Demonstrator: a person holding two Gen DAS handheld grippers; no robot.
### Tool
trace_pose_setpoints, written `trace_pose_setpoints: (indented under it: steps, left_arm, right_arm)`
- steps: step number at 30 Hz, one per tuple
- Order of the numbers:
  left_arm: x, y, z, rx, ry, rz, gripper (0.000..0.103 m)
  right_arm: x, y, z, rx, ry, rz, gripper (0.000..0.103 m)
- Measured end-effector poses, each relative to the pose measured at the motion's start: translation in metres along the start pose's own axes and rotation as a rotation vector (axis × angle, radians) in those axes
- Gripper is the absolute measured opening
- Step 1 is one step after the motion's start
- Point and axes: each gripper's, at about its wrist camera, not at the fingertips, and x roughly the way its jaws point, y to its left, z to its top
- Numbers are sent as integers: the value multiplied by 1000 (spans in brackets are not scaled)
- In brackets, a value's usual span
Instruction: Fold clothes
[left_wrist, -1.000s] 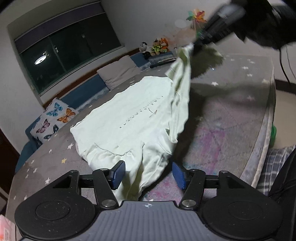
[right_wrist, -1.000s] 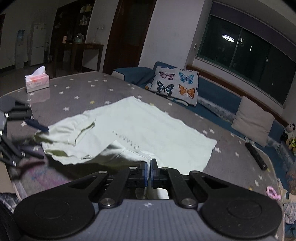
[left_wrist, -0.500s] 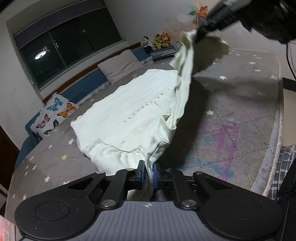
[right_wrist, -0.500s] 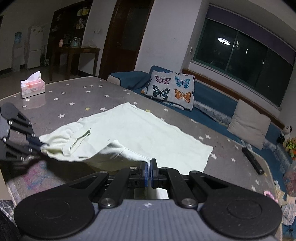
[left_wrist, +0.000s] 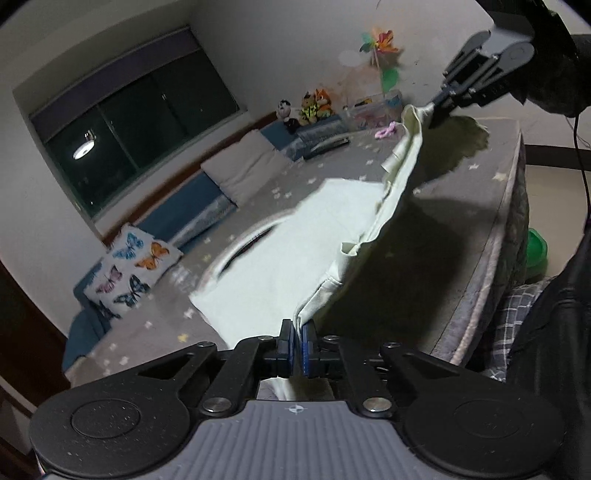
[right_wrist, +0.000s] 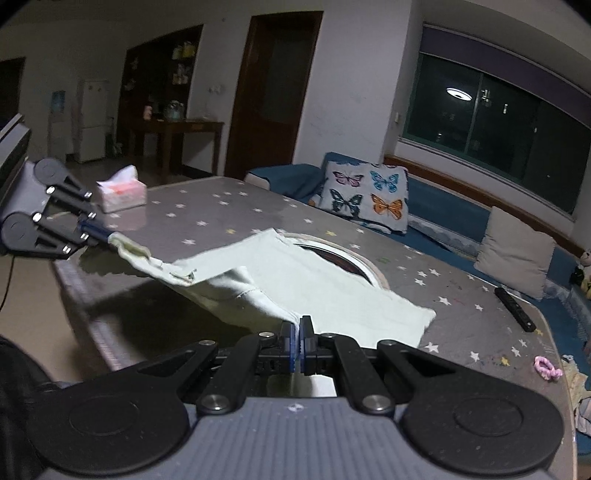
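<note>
Starry grey bedding (right_wrist: 229, 218) lies under the pale shirt (right_wrist: 314, 291); I now have its near edge lifted clear, my left gripper (left_wrist: 297, 345) newly clamped on one corner, my right gripper (right_wrist: 297, 345) on the other, ready for folding over.

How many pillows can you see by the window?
2. The white square butterfly-print pillow leans on the blue bench under the window, nearer the door. The plain beige fabric pillow sits further along the bench, nearer the toys. Others may be hidden out of view.
</note>
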Motion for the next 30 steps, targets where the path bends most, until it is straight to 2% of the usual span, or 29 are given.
trace_pose_setpoints:
  steps: [6, 12, 21, 27, 30]
  left_arm:
    - [12, 15, 15, 33, -22, 52, 5]
    - [61, 47, 34, 23, -38, 75, 5]
    - [172, 117, 54, -44, 27, 14, 5]
    - [253, 145, 47, -78, 123, -40, 5]
    - [277, 149, 41, -102, 156, -68, 5]
  right_arm:
    - [6, -14, 19, -9, 8, 5, 2]
    - [48, -55, 48, 35, 34, 6, 2]
    - [148, -123, 70, 116, 149, 19, 2]
    - [217, -160, 61, 176, 238, 33, 2]
    - [246, -174, 52, 209, 285, 49, 2]
